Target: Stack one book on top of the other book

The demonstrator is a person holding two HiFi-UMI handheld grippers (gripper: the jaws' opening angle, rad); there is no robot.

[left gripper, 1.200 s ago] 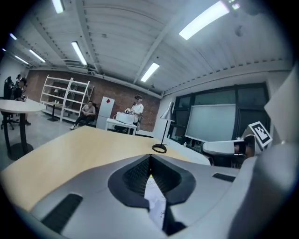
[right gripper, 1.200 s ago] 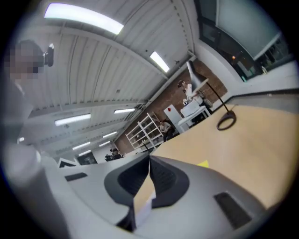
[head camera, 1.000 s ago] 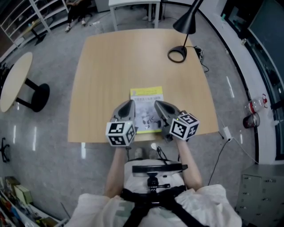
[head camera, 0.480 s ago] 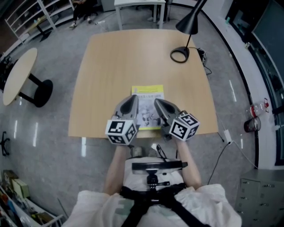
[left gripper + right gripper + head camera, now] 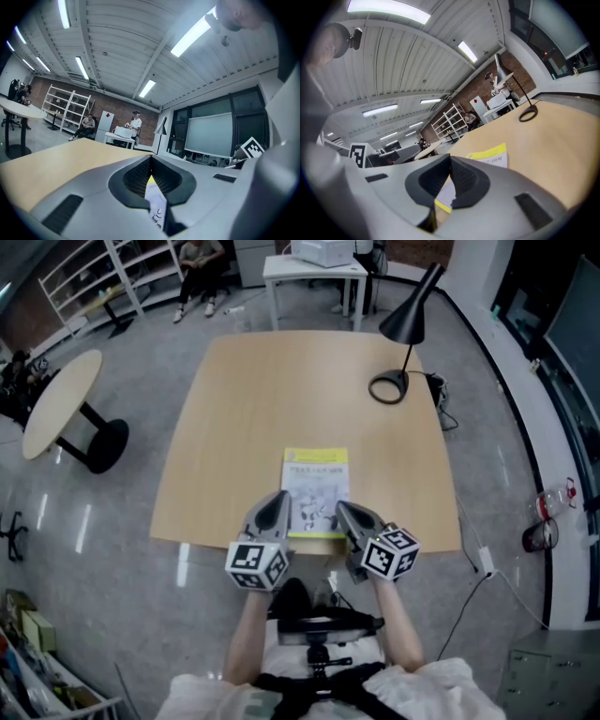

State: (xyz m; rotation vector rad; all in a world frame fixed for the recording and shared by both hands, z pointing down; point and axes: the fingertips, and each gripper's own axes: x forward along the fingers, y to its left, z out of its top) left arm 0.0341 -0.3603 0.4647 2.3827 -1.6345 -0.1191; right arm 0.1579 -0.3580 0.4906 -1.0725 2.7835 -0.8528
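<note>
One book [image 5: 316,491] with a white cover and yellow bands lies flat near the front edge of the wooden table [image 5: 244,409]. Whether another book lies under it I cannot tell. My left gripper [image 5: 277,504] is at the book's near left corner. My right gripper [image 5: 346,513] is at its near right corner. Both are shut and hold nothing. In the left gripper view the tips [image 5: 151,157] meet, and the book [image 5: 157,206] shows in the gap below them. In the right gripper view the closed tips [image 5: 450,157] point level over the book [image 5: 492,157].
A black desk lamp [image 5: 405,329] stands at the table's far right corner, its ring base [image 5: 386,388] on the wood. A round side table [image 5: 58,413] is to the left, a white table [image 5: 314,270] and shelves [image 5: 103,273] behind. A person [image 5: 199,259] sits at the back.
Both grippers have drawn back from the book's sides toward the table's front edge, still shut. The book has not moved on the table. The head view has tilted up.
</note>
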